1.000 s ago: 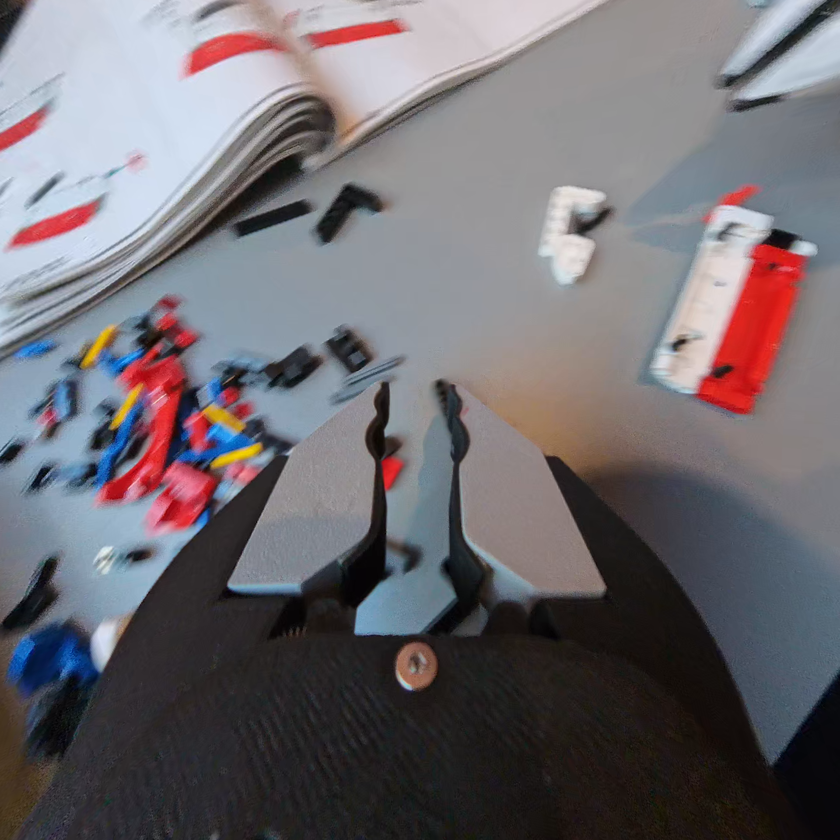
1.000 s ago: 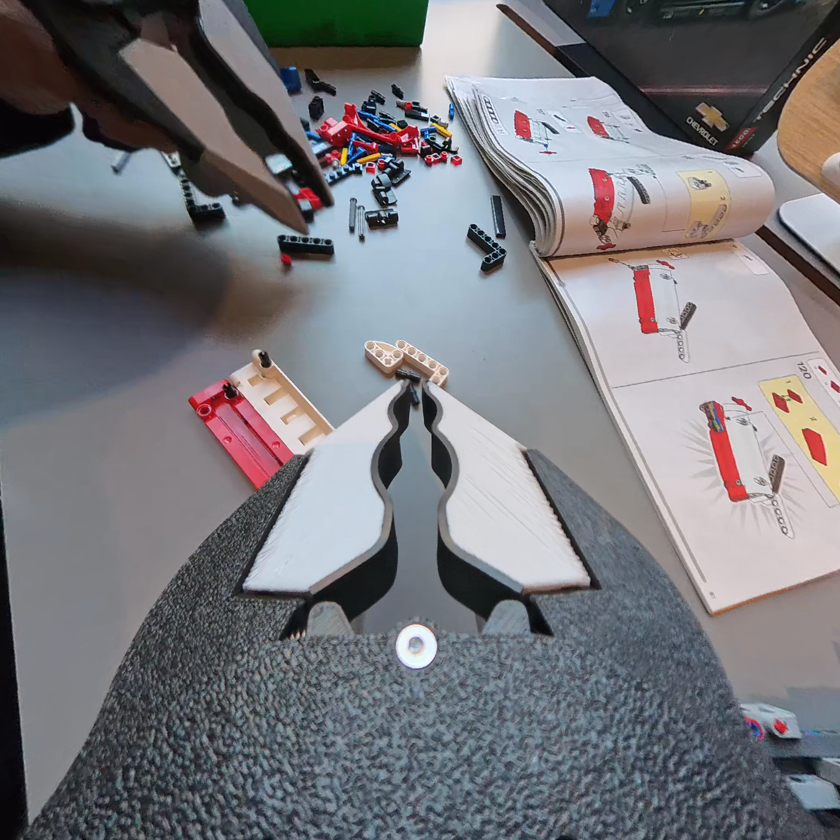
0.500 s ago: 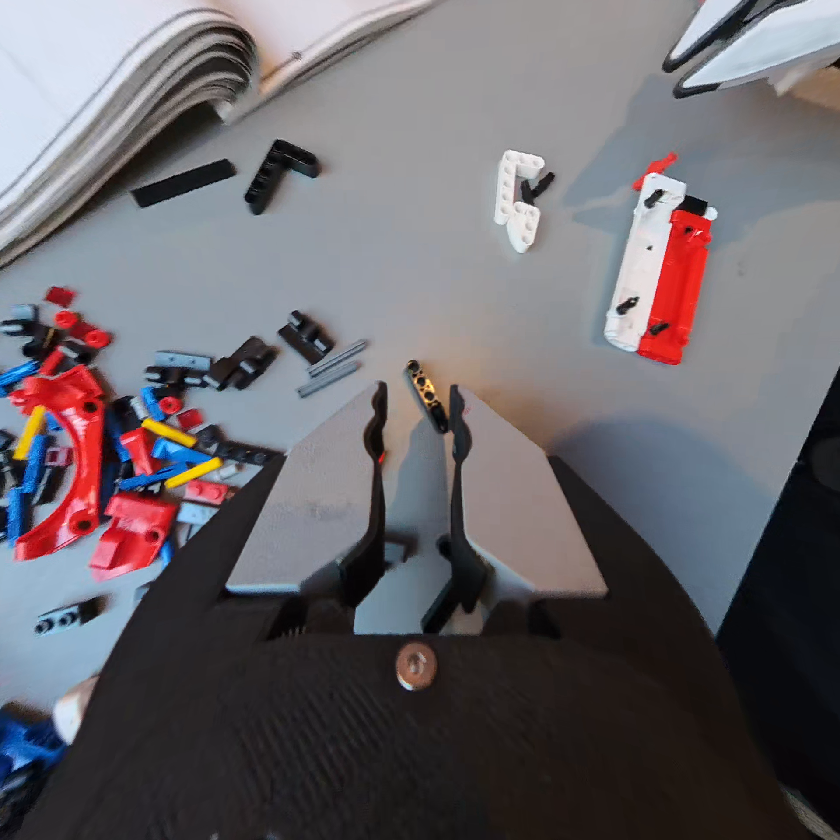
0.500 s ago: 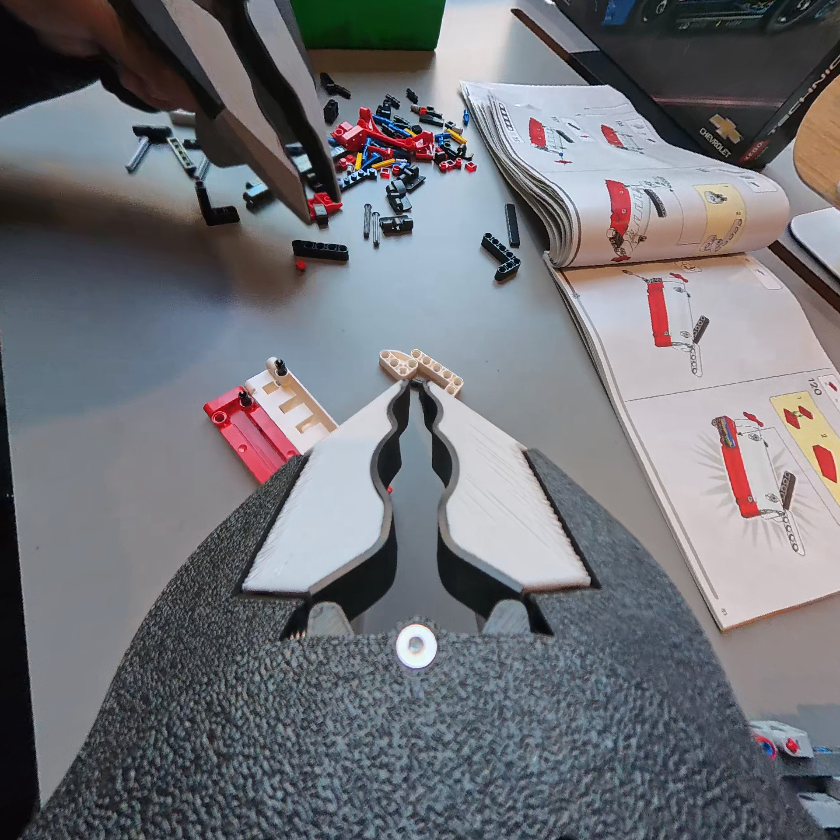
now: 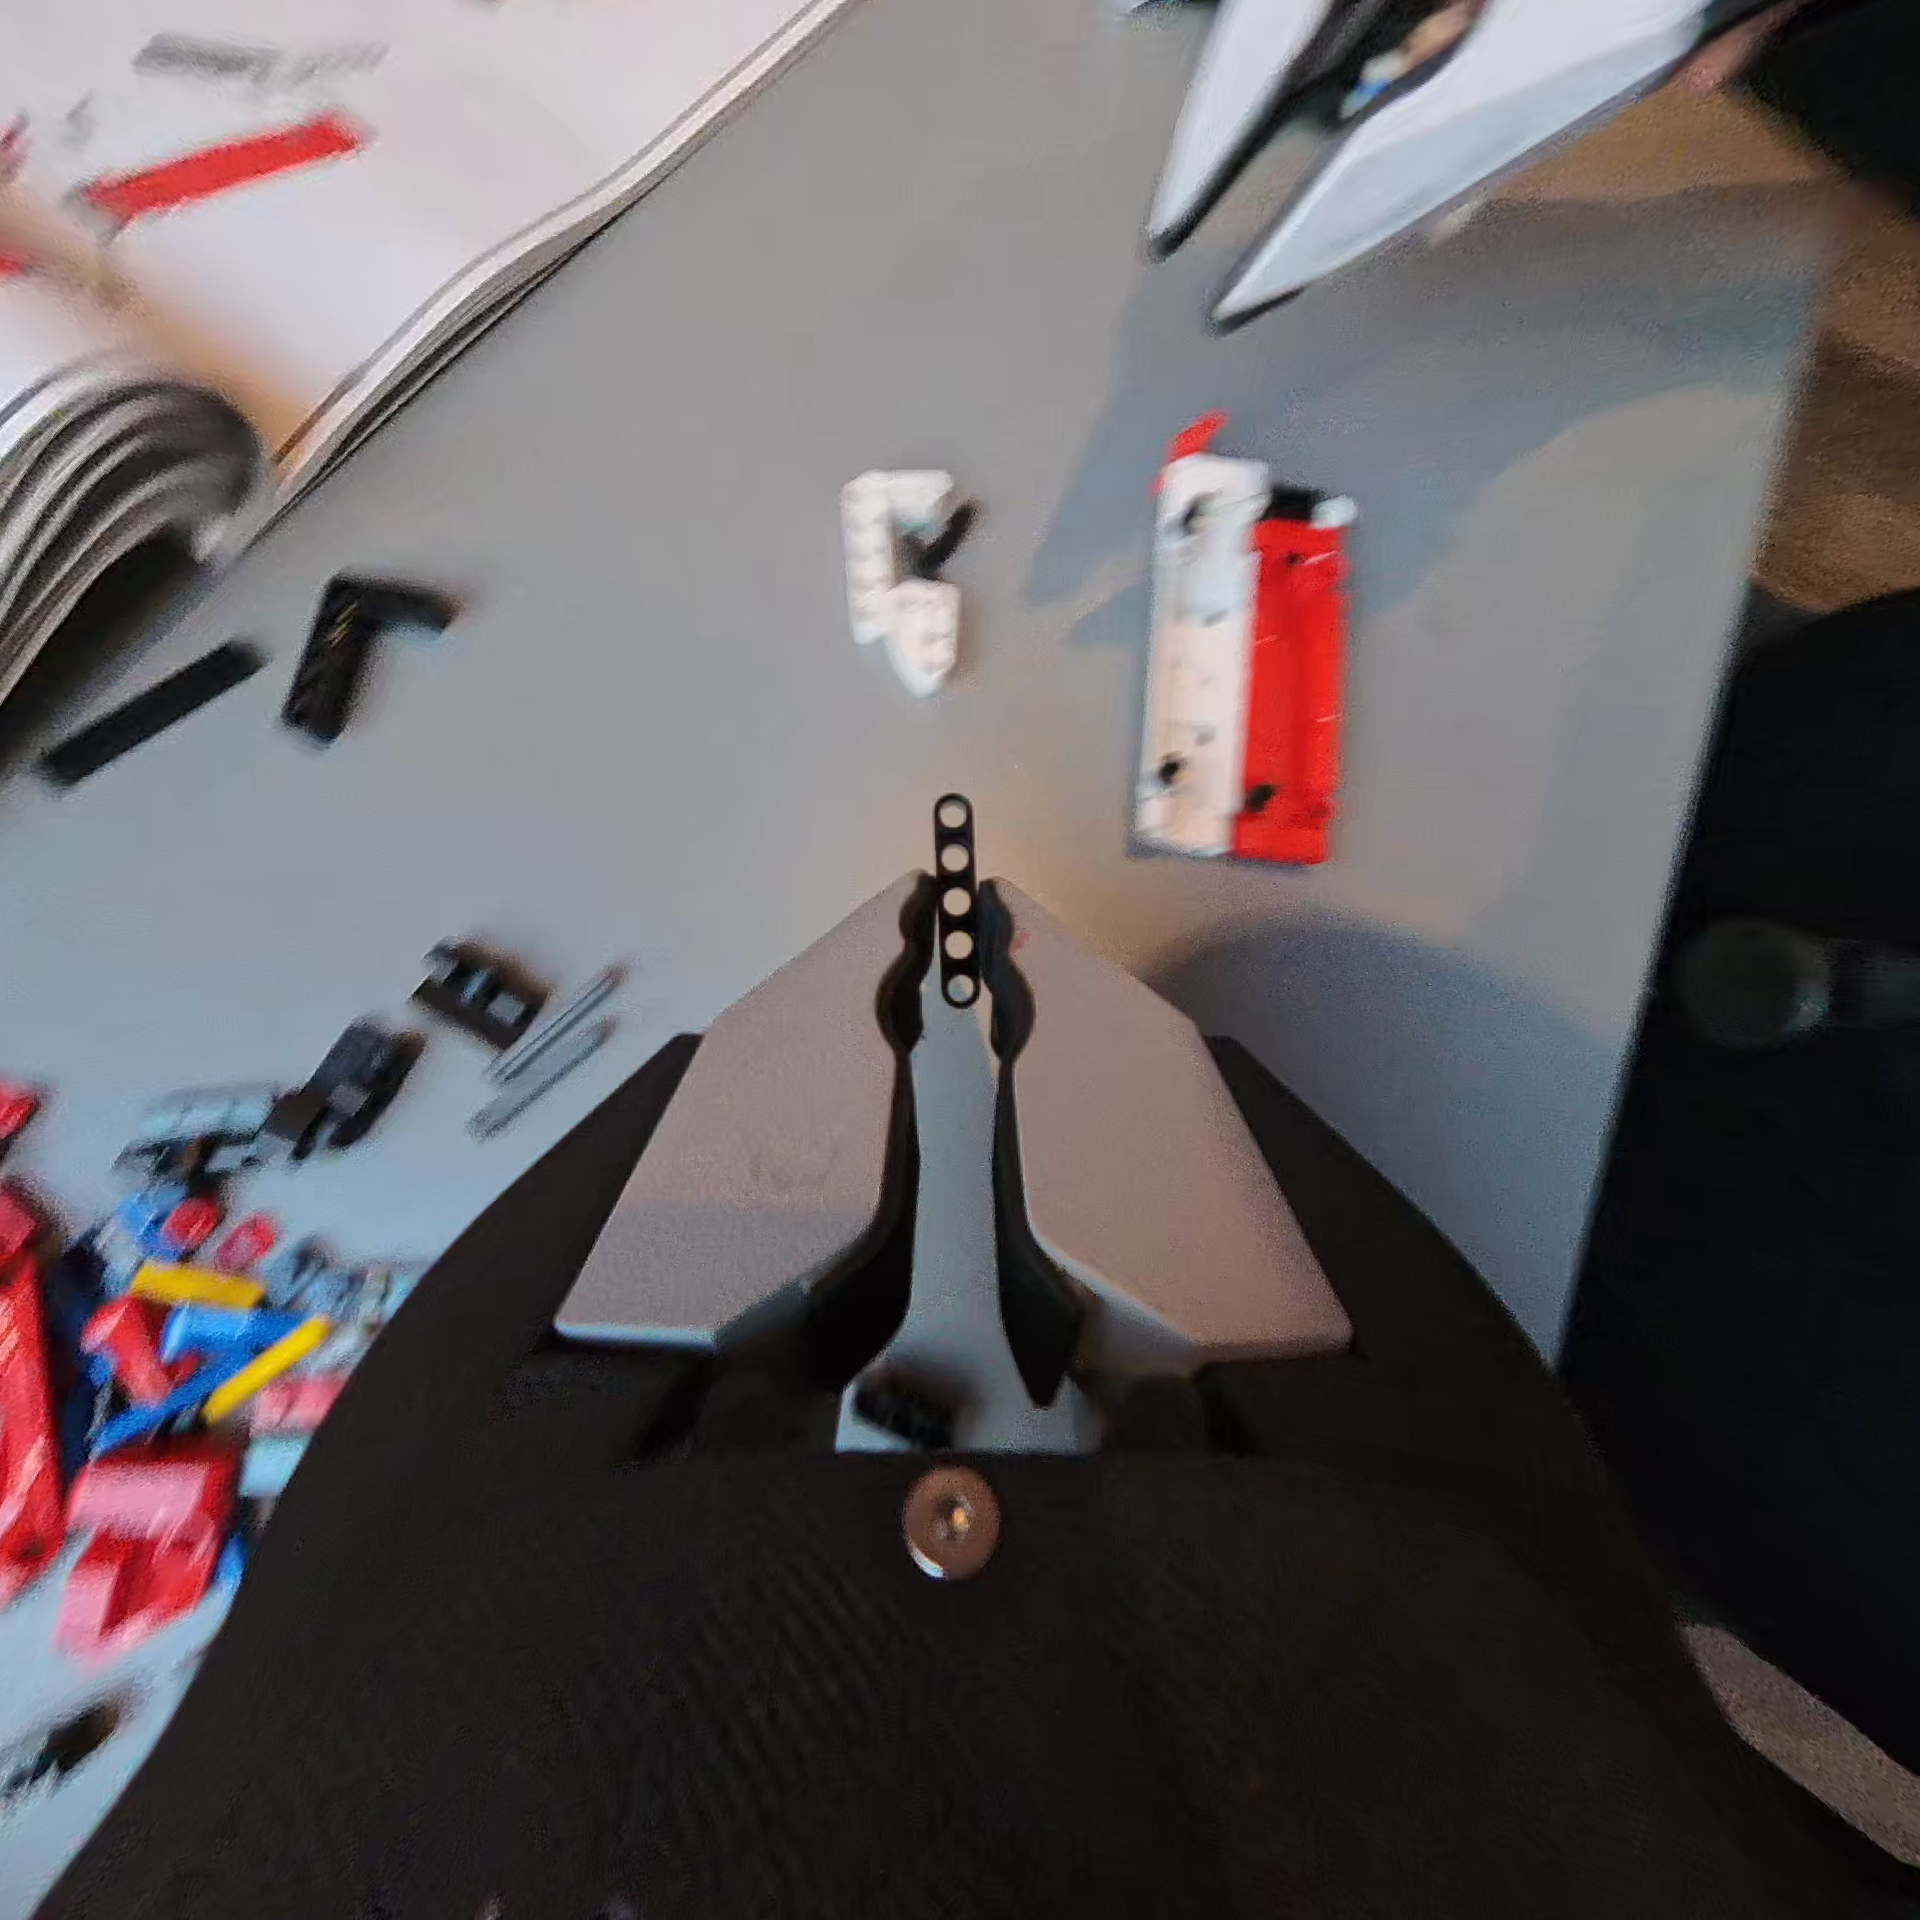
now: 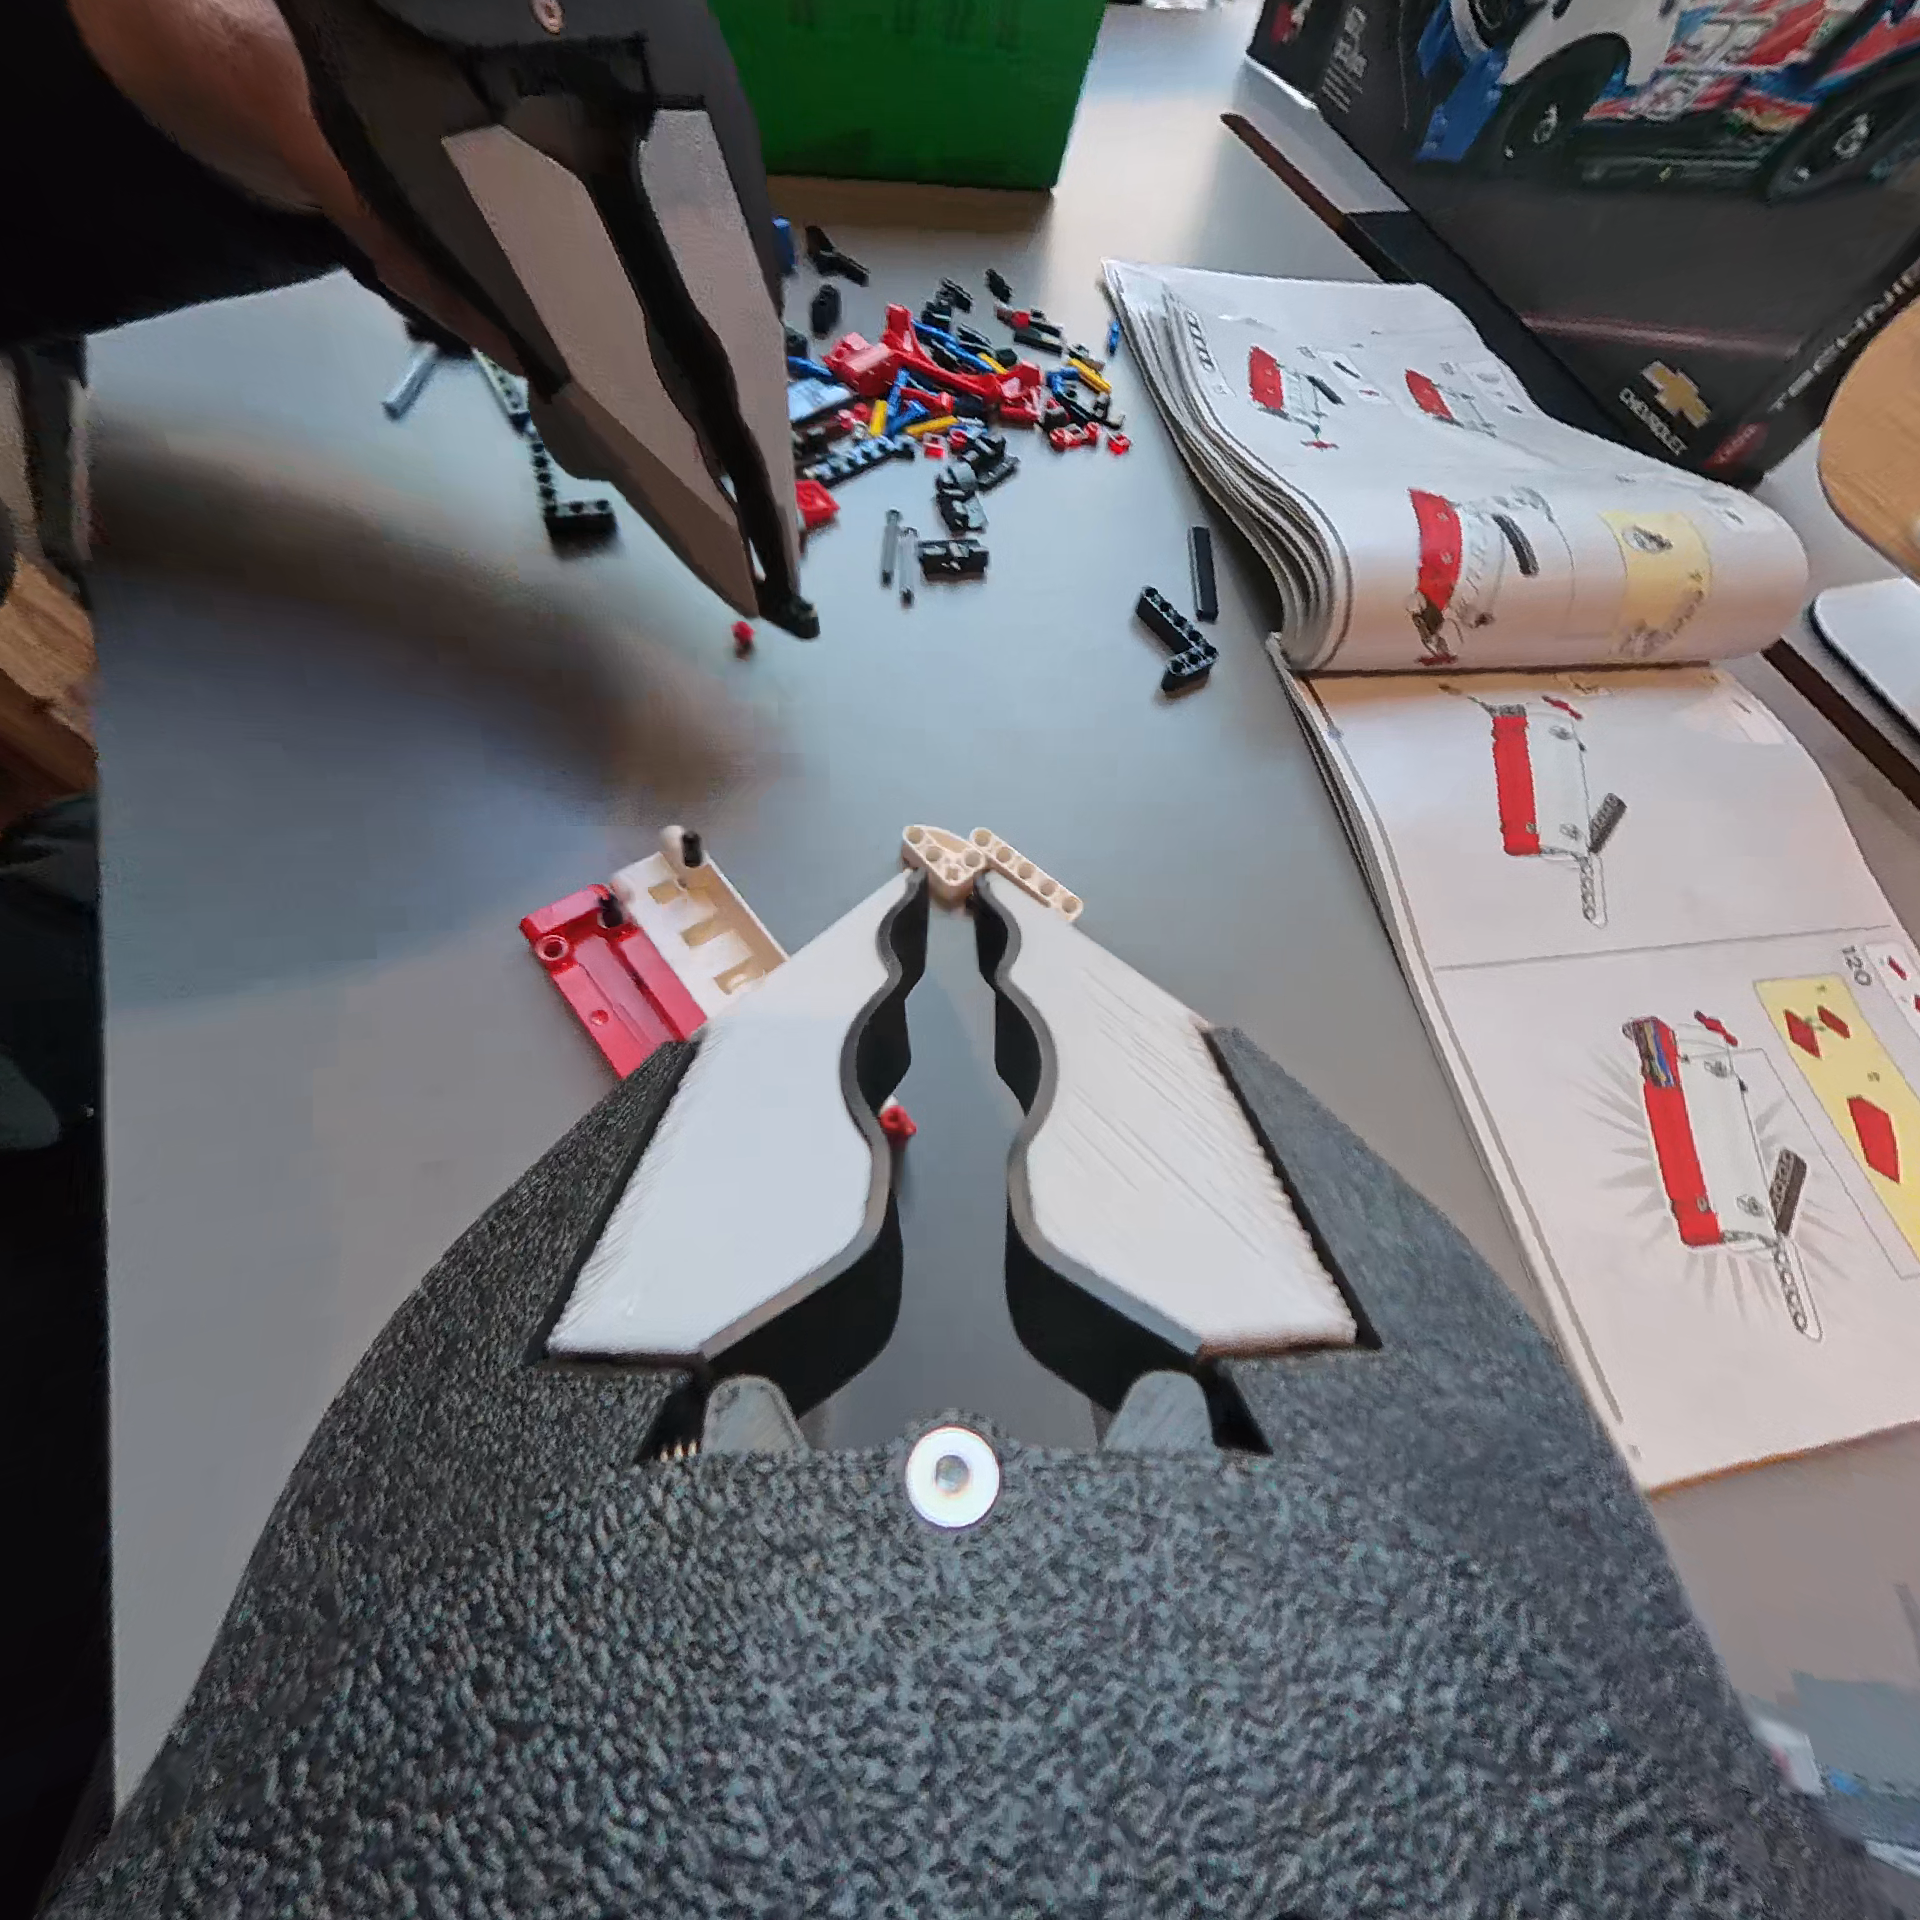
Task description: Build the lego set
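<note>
My left gripper [image 5: 954,902] is pinching a black beam [image 5: 955,902] (five holes) above the table [image 5: 675,665]. My right gripper [image 6: 948,891] is nearly closed, gripping nothing, beside the white piece [image 6: 987,862].

A dark product box [image 6: 1621,208] stands at the far right edge of the counter [image 6: 987,748] in the right wrist view. It carries pale printed lettering along its lower side, a gold emblem, and a picture of a racing car covered in small markings. The open instruction booklet [image 6: 1558,831] beside it bears small printed step numbers next to its diagrams. In the left wrist view the booklet's [image 5: 312,208] print is too blurred to read.
</note>
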Action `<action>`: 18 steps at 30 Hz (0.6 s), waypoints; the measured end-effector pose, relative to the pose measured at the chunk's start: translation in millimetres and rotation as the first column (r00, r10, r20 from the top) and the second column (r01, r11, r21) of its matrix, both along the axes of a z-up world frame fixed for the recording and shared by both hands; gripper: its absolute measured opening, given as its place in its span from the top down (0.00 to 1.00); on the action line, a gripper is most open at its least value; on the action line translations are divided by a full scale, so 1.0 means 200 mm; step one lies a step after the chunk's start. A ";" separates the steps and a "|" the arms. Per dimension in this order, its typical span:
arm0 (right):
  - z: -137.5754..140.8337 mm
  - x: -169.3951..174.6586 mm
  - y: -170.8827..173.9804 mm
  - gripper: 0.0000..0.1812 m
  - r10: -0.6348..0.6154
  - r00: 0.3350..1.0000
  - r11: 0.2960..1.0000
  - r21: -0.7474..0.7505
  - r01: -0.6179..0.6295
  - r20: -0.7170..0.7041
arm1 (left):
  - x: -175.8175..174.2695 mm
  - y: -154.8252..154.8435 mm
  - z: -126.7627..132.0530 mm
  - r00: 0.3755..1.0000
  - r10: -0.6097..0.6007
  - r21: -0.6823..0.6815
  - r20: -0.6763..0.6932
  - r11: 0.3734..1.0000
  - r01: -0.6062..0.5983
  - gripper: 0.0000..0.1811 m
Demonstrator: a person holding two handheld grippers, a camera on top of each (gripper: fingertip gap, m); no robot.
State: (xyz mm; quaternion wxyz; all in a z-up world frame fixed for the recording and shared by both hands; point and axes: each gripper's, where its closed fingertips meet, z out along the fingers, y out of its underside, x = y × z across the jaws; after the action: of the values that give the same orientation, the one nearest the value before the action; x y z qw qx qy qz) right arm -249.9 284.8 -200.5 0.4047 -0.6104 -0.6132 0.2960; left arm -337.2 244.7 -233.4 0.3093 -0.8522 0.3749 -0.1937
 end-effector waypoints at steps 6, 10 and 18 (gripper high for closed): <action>0.02 -0.09 -0.16 0.88 0.161 0.987 0.986 0.037 -0.161 0.016 | 0.29 -0.07 0.05 0.981 -0.193 0.137 0.001 0.972 0.191 0.98; 0.02 -0.13 -0.25 0.90 0.260 0.965 0.964 0.056 -0.261 0.030 | 0.35 -0.10 0.09 0.965 -0.257 0.261 -0.049 0.929 0.260 0.98; 0.00 -0.18 -0.25 1.00 0.273 0.959 0.953 0.119 -0.280 0.069 | 0.34 -0.06 0.11 0.975 -0.201 0.228 0.090 0.958 0.176 0.98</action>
State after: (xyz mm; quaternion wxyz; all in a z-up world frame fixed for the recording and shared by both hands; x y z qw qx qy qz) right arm -285.8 234.9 -200.8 0.3815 -0.4988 -0.7206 0.2939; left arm -269.8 233.6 -211.5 0.4019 -0.7610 0.4556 -0.2276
